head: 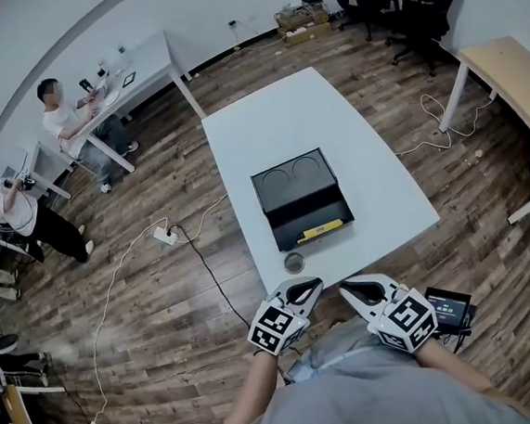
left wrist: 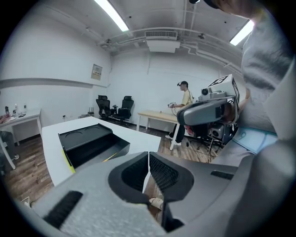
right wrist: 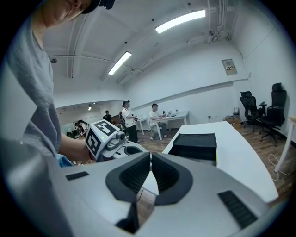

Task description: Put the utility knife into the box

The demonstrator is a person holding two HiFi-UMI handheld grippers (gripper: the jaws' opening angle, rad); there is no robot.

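An open black box stands on the white table, its lid with two round recesses folded back. A yellow utility knife lies along the front part of the box's tray. My left gripper and right gripper hang side by side below the table's front edge, close to my body. Both are shut with nothing between the jaws. From the left gripper the box shows to the left. In the right gripper view, the gripper has the box ahead on the right.
A small round tin sits on the table in front of the box. A tablet lies on the floor at the right. Cables and a power strip run over the wooden floor on the left. People sit at a far desk.
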